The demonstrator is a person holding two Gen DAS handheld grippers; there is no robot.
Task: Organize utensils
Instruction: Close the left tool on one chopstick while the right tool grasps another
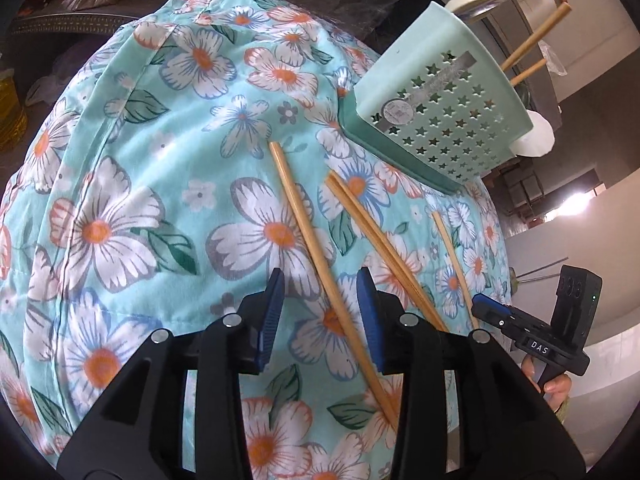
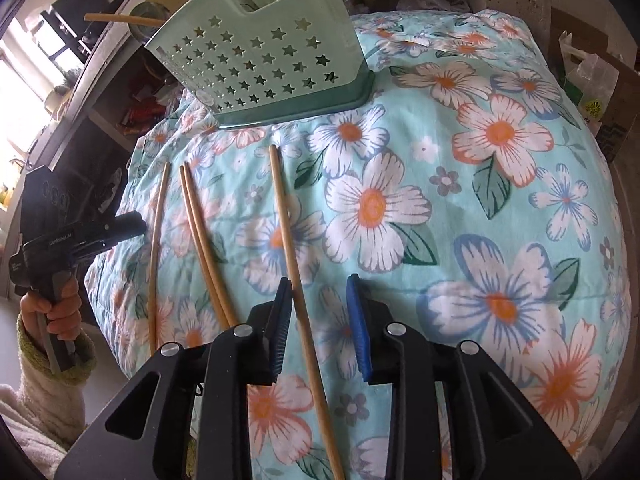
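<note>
1. A floral cloth (image 1: 160,184), turquoise with white and orange flowers, covers the tabletop; 4 bamboo chopsticks lie loose on it.
2. The left tongs (image 1: 320,308) hang above the cloth with the blue pads parted to a middling gap. One chopstick (image 1: 304,232) runs through that gap, yet neither pad presses on it, so nothing is held.
3. In the left wrist view, a pair of chopsticks (image 1: 372,232) lies side by side, touching, just right of the first one and passing under the right-hand finger. A 4th chopstick (image 1: 452,260) lies apart, farther right, near the cloth's edge.
4. The right tongs (image 2: 320,312) also stand partly apart above the cloth. A single chopstick (image 2: 288,232) passes between the pads, close beside the left pad; whether it touches that pad I cannot tell, and it lies flat on the cloth, not gripped.
5. The mint-green utensil holder (image 2: 256,68), pierced with star-shaped holes, stands on a darker green tray at the far edge of the cloth, well beyond the chopstick tips.
6. The holder already contains 2 chopsticks (image 1: 536,40) leaning out of its top, a metal spoon (image 1: 480,8) and a white utensil.
7. Each view shows the other tool at its edge, held by a hand (image 2: 52,312) in a pale fleecy sleeve with a green cuff.
</note>
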